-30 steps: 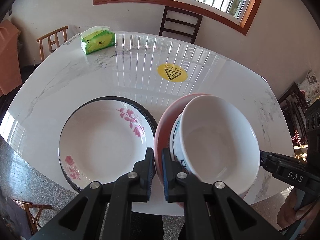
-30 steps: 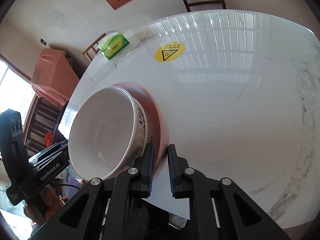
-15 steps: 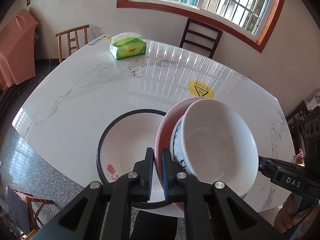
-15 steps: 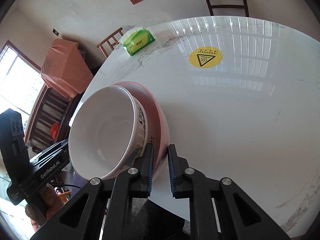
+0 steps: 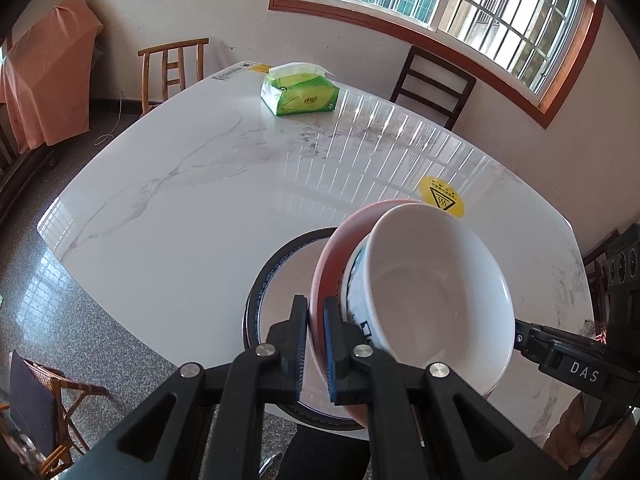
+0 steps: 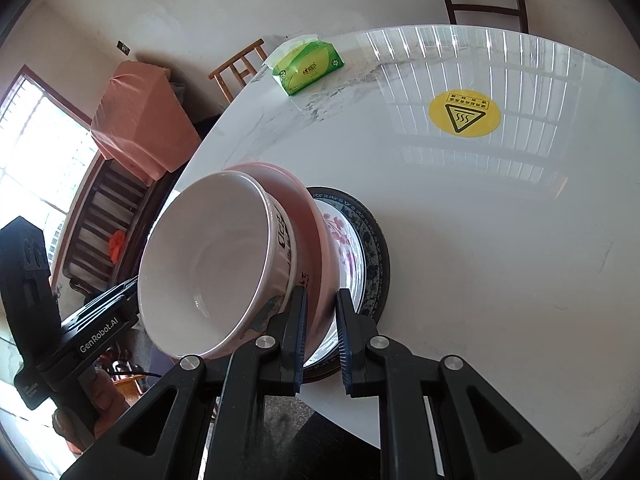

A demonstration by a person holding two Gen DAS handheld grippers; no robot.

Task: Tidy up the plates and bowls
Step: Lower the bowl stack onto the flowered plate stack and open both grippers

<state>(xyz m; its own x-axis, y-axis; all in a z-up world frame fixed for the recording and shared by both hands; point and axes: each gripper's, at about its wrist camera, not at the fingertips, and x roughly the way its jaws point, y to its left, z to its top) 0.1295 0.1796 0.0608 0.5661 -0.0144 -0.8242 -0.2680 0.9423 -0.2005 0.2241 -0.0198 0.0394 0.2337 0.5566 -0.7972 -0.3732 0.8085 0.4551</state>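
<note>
A white bowl (image 5: 436, 284) (image 6: 208, 256) sits nested in a pink bowl (image 5: 332, 256) (image 6: 308, 216). My left gripper (image 5: 316, 344) is shut on the pink bowl's rim on one side. On the opposite side my right gripper (image 6: 322, 336) is shut on that same rim. Both bowls hang tilted above a stack of plates at the table's near edge. The stack is a white plate with pink flowers (image 6: 344, 240) on a dark-rimmed plate (image 5: 256, 300) (image 6: 378, 248). The bowls hide most of the plates.
The white marble table (image 5: 192, 208) (image 6: 500, 248) carries a green tissue pack (image 5: 298, 94) (image 6: 308, 66) at the far side and a round yellow heat sticker (image 5: 442, 196) (image 6: 464, 114). Chairs (image 5: 434, 84) stand around the table. A hand (image 6: 100, 400) grips the other tool.
Both grippers have carried the nested bowls sideways from beside the plates to above them. The flowered plate, in full view a second ago, is now mostly covered by the bowls.
</note>
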